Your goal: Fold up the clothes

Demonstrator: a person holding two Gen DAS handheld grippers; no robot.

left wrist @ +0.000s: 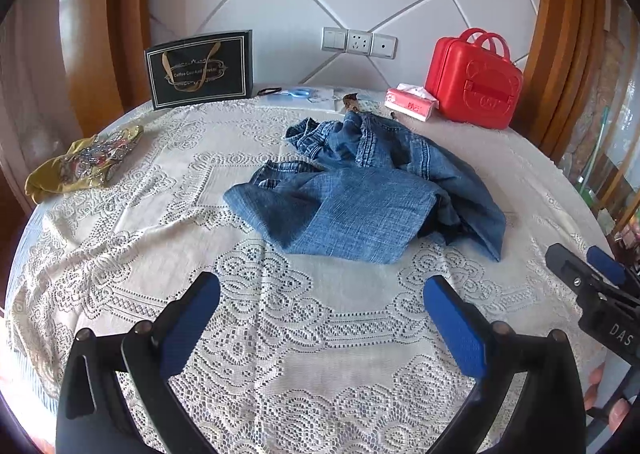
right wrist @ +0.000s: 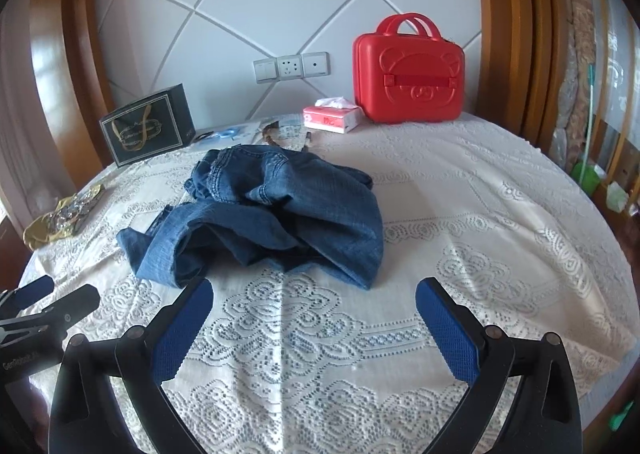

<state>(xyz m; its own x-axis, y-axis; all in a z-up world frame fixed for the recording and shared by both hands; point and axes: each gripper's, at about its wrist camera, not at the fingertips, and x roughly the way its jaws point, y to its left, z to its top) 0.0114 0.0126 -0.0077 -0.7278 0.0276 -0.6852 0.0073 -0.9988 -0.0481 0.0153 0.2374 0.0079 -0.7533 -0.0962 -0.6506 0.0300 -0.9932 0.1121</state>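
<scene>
A crumpled pair of blue jeans lies in a heap in the middle of the lace-covered table; it also shows in the right wrist view. My left gripper is open and empty, above the cloth just short of the jeans' near edge. My right gripper is open and empty, also just short of the jeans, to the right of the left one. The right gripper shows at the right edge of the left wrist view, and the left gripper at the left edge of the right wrist view.
At the back stand a black gift bag, a red case, a tissue pack and small items. A gold patterned cloth lies at the far left. The wall has sockets.
</scene>
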